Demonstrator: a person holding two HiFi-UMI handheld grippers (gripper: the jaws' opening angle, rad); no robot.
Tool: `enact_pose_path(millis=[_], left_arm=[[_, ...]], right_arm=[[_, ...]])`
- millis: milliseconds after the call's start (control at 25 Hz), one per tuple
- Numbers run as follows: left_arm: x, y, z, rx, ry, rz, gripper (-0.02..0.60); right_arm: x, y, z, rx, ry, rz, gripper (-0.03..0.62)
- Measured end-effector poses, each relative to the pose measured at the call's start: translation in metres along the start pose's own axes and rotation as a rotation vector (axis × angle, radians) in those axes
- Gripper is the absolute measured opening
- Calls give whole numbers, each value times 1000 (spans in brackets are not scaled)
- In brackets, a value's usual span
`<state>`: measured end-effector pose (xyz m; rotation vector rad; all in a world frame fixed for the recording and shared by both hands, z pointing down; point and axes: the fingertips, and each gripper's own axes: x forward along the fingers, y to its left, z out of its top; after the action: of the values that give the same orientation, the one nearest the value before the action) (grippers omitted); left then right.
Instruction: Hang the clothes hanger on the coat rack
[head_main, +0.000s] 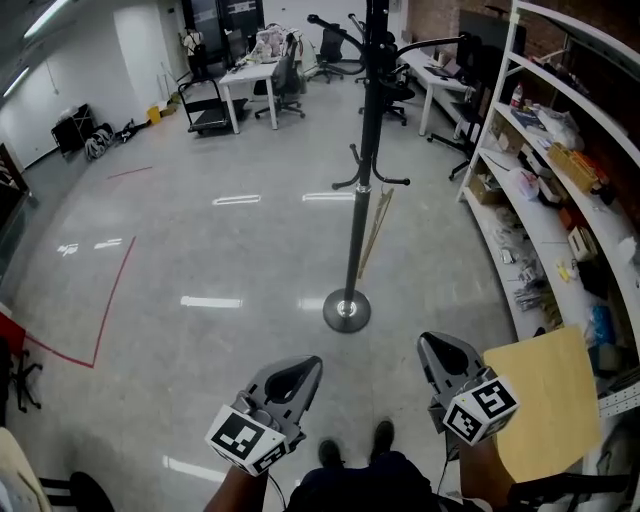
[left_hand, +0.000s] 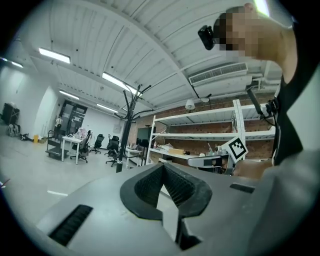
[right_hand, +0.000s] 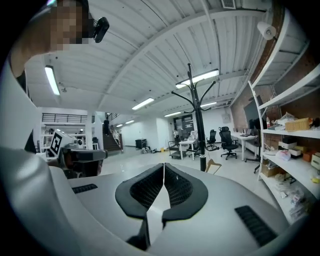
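Observation:
A black coat rack (head_main: 364, 150) stands on a round base (head_main: 346, 310) in the middle of the floor ahead of me. A light wooden clothes hanger (head_main: 377, 232) leans against the pole, its lower end on the floor. The right gripper view shows the hanger (right_hand: 213, 165) beside the rack (right_hand: 197, 117). Both grippers are low and near me, well short of the rack. My left gripper (head_main: 311, 366) is shut and holds nothing. So is my right gripper (head_main: 427, 345). In the left gripper view the rack (left_hand: 128, 127) is far off beyond the closed jaw tips.
White shelving (head_main: 560, 180) loaded with boxes and clutter runs along the right. A tan sheet (head_main: 545, 400) lies at its near end. Desks (head_main: 250, 75), office chairs and a cart (head_main: 205, 105) stand at the back. Red tape lines (head_main: 110, 290) mark the floor at left.

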<state>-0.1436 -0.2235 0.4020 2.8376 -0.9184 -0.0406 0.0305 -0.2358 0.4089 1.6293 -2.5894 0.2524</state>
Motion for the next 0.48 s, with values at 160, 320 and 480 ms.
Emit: enact_pose_path(millis=[160, 320, 480], left_arm=[[-16, -23, -4, -20, -13, -8, 0], [-37, -49, -7, -6, -5, 7, 0], [-53, -81, -8, 0, -5, 34, 0]], right_arm=[[-21, 13, 7, -22, -10, 8, 8], [-50, 26, 11, -39, -34, 24, 8], [-85, 37, 8, -75, -46, 46, 8]])
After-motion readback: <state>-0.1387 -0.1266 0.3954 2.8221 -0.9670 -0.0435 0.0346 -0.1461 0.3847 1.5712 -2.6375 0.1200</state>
